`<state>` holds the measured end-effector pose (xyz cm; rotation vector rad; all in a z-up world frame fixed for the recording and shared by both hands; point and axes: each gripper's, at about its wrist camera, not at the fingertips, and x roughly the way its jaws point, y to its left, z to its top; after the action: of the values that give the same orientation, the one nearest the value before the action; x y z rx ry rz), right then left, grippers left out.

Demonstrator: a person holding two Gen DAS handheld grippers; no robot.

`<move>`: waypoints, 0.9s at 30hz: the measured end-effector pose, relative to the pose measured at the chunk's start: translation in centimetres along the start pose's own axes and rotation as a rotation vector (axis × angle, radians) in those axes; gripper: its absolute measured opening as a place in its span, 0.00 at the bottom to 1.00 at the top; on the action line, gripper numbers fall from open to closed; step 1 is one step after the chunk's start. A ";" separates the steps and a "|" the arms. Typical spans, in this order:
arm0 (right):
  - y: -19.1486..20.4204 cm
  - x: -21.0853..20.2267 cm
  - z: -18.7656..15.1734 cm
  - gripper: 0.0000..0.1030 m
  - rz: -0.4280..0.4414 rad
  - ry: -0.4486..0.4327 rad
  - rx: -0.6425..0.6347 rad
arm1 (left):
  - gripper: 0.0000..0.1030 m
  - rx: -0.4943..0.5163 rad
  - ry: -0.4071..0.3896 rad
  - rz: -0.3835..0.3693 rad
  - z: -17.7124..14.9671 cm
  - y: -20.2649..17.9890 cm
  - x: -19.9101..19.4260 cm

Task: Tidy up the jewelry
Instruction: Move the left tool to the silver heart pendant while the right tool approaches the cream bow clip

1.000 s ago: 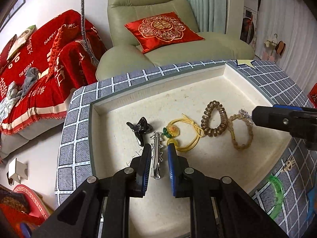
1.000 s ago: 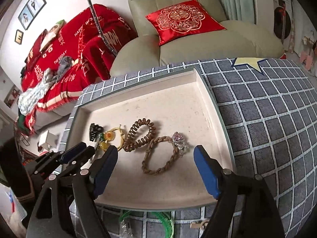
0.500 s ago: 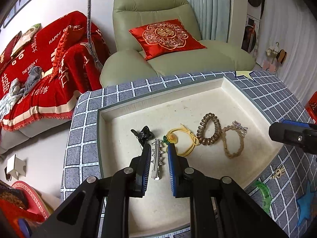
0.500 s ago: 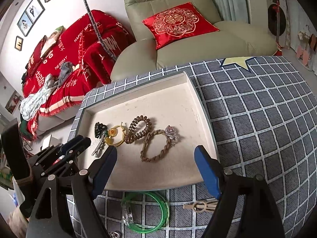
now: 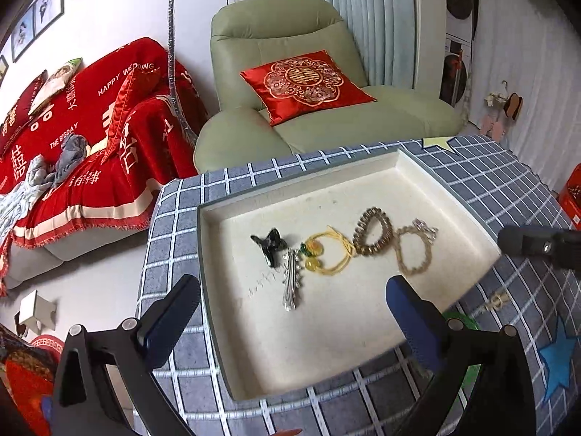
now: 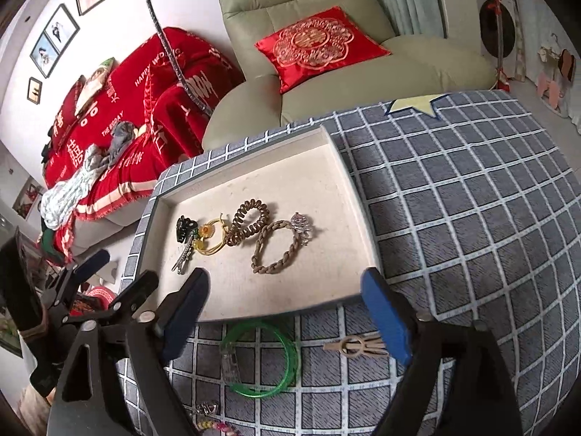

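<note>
- The cream-lined tray (image 5: 363, 345) sits on a grey checked cloth (image 6: 472, 218); every place below is given relative to this tray.
- Left gripper (image 5: 290, 301): jaws spread wide and released, holding nothing, hovering over the tray's near edge — one blue finger outside the left wall, the other over the near right part.
- Right gripper (image 6: 287, 301): likewise spread apart and empty, poised above the tray's near rim.
- Inside the tray, in a row across its middle from left to right: a black claw clip (image 5: 270, 245), a silver hair clip (image 5: 290, 283) lying just beside it, a yellow cord with amber beads (image 5: 326, 254), a brown coil hair tie (image 5: 372, 236), and a braided tan bracelet (image 6: 276, 250) with a clear crystal charm (image 6: 301, 227).
- Outside the tray, just off its near rim on the cloth — a green bangle (image 6: 261, 359) and a tan hair clip (image 6: 354, 347).
- Beyond the tray's far side stands a green armchair (image 5: 290, 54).
</note>
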<state>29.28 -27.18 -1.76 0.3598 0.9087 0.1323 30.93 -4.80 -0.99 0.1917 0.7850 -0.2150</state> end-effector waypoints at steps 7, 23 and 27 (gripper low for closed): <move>-0.4 -1.6 -1.4 1.00 -0.031 -0.008 -0.025 | 1.00 0.022 -0.015 -0.019 -2.1 -0.3 -2.7; -2.8 -1.0 -5.0 1.00 -0.177 0.122 -0.115 | 1.00 0.104 0.146 -0.148 -8.9 -3.8 -2.7; -3.3 -0.5 -6.0 1.00 -0.227 0.139 -0.176 | 1.00 0.099 0.173 -0.161 -9.4 -4.0 -2.0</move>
<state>24.08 -28.85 -5.96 0.0834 1.0606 0.0280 22.08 -6.09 -6.42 0.2437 0.9639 -0.3936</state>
